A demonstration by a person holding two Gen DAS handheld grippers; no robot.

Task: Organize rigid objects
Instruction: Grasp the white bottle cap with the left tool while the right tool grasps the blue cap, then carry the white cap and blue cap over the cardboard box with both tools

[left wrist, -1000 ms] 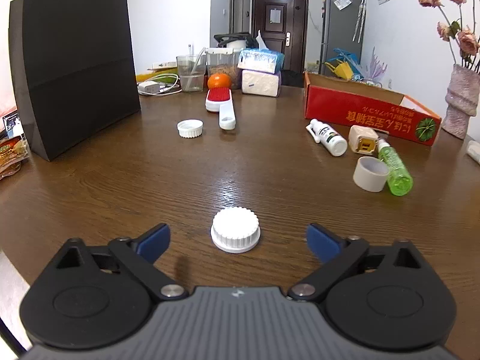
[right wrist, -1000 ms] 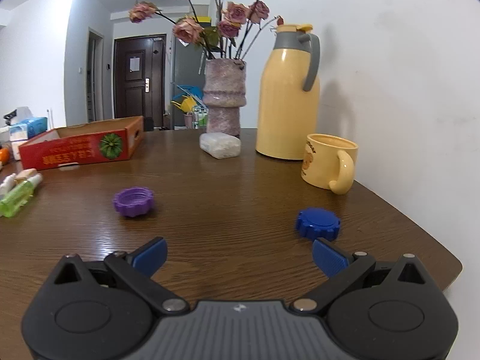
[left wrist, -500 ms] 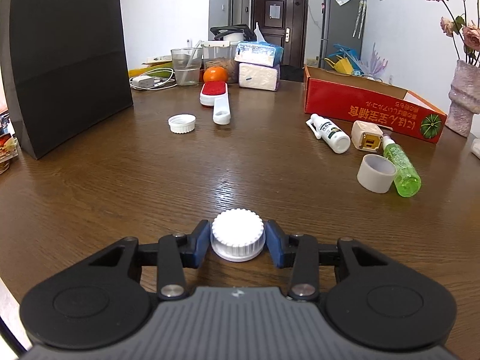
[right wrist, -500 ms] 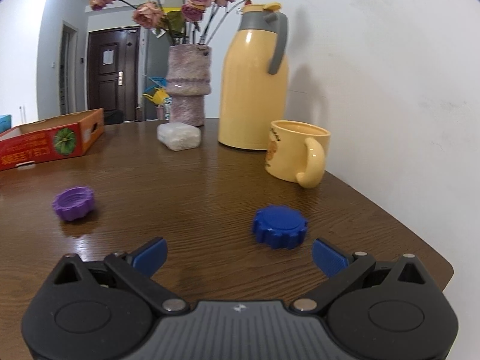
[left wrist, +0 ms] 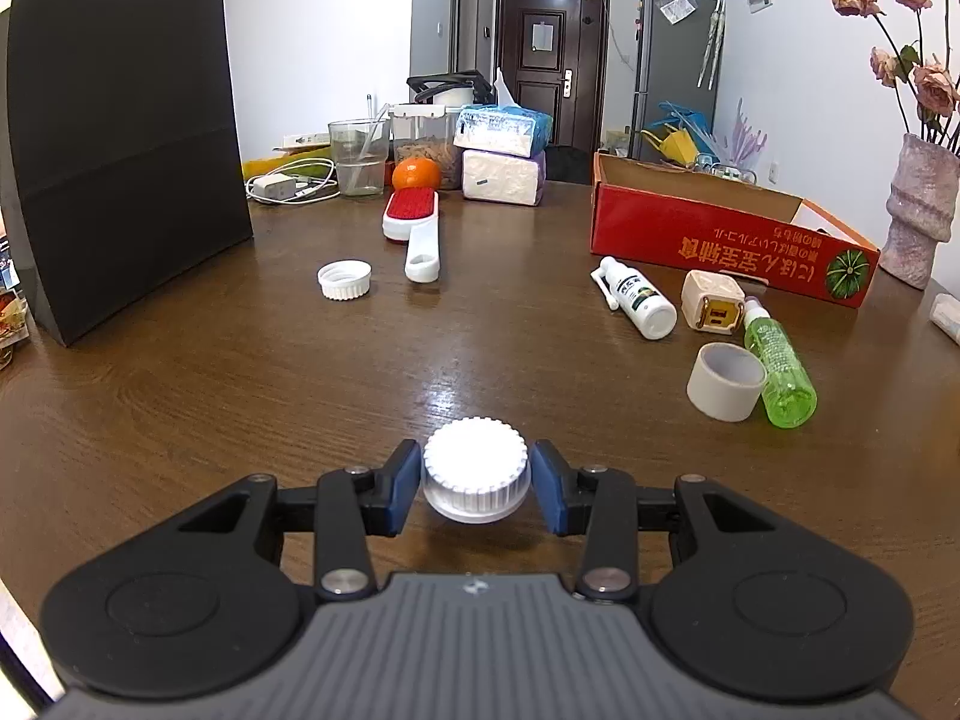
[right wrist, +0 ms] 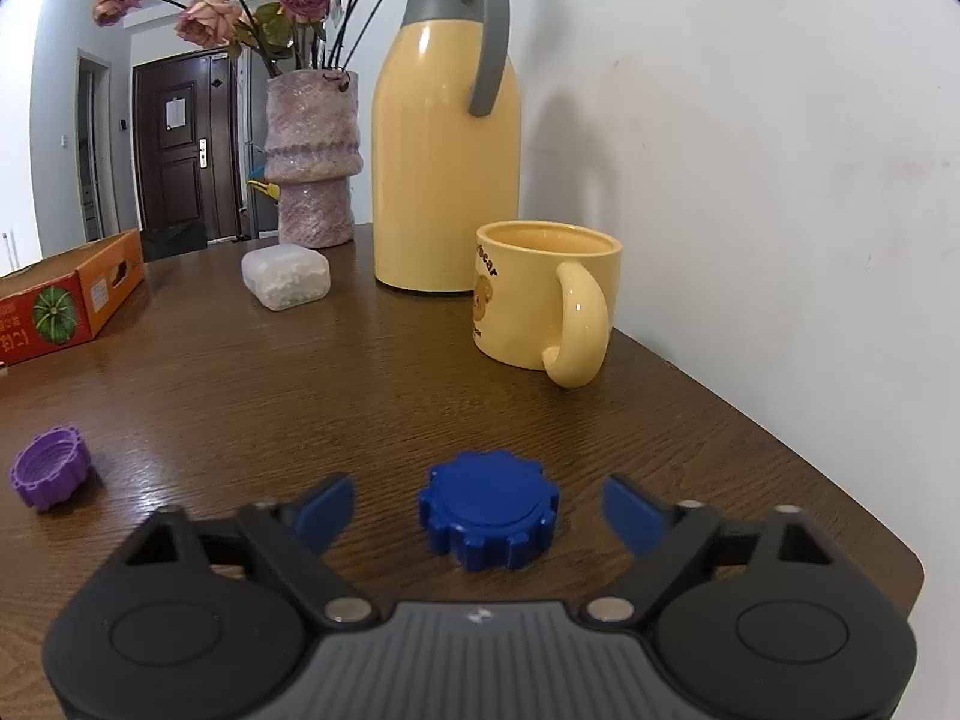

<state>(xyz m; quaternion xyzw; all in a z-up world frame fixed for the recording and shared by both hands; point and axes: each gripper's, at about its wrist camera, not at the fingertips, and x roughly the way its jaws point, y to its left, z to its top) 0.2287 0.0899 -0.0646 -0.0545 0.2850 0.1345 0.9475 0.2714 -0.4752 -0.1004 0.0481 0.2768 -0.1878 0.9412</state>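
Over on the left wrist view, the red cardboard box (left wrist: 720, 228) stands open-topped at the far right of the wooden table (left wrist: 240, 372), its inside hidden by the near wall; a clear glass (left wrist: 358, 157) holds a straw and a little water, and a lidded jar (left wrist: 427, 144) behind the orange (left wrist: 416, 173) carries something brown. A white tube section (left wrist: 725, 381) sits open and hollow beside the green spray bottle (left wrist: 777, 369), with a white bottle (left wrist: 639, 300) lying nearby. Only this view catches the black paper bag (left wrist: 120, 138) and a second white cap (left wrist: 344, 279) lying open side up. Switch to the right wrist view and it's different company: yellow thermos (right wrist: 445, 138), yellow mug (right wrist: 540, 294) with nothing visible inside, a vase of roses (right wrist: 312, 162), a small clear box of white bits (right wrist: 285, 275), and a purple cap (right wrist: 51, 474) off left. The left gripper (left wrist: 475, 483) pinches the white ribbed cap (left wrist: 476, 468) between both blue pads, just above the tabletop. The right gripper (right wrist: 478, 507) has its fingers spread wide, the blue cap (right wrist: 489, 516) sitting on the table squarely between them, touching neither.
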